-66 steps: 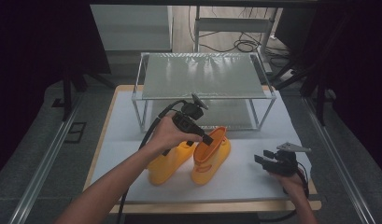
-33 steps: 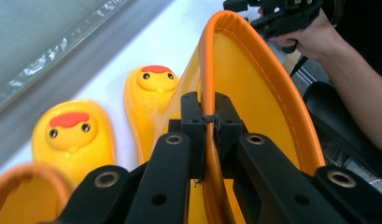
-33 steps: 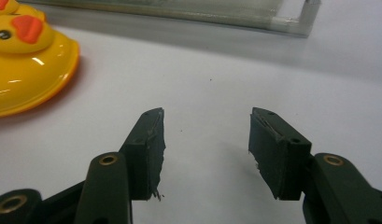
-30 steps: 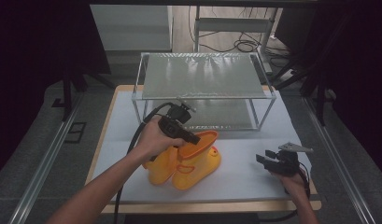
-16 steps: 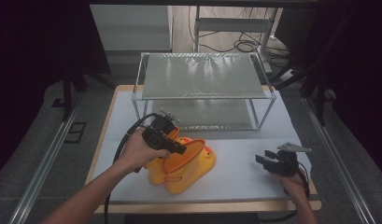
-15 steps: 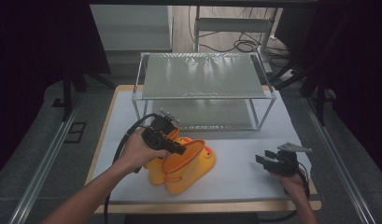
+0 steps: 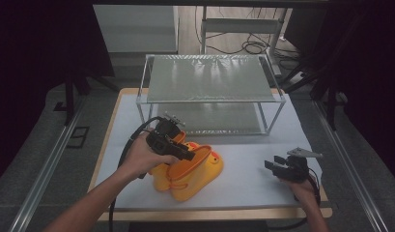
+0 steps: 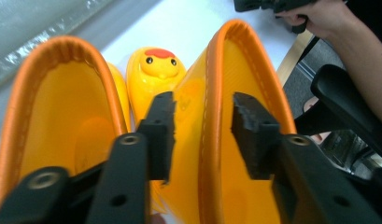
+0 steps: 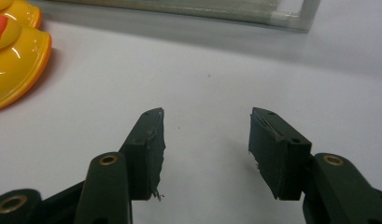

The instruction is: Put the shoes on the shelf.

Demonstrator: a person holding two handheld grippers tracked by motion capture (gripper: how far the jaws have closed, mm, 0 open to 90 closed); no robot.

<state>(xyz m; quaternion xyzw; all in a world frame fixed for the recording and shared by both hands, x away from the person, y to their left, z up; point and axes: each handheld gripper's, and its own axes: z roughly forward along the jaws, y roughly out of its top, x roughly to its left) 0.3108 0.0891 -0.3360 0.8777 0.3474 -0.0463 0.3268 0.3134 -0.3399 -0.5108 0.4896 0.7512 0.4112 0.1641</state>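
Left gripper (image 7: 185, 155): it sits over the two yellow boots in the high view. Its jaws have just been opening. The orange rim of one boot stands between them, but the pads do not press on it.
Left boot (image 8: 58, 121): it lies on the white mat (image 7: 253, 181), mouth toward the left gripper. It touches the other boot along its side.
Right boot (image 8: 212, 130): its rim runs up the gap between the open jaws in the left gripper view. Its toe with the duck face (image 8: 159, 65) points away, toward the shelf.
Long way of the boots: from the person's left hand out toward the far right of the table, with the toes at the far end.
Shelf (image 7: 209, 79): a wire rack with two levels, behind the boots, near but not touching.
Nearer hand: the left one, right on the boots. The right one is well apart.
Right gripper (image 7: 277, 168): it rests low at the right of the mat, jaws wide, with nothing in them.
Hard to see: the boot heels are hidden under the left hand, and the room around the table is dark.
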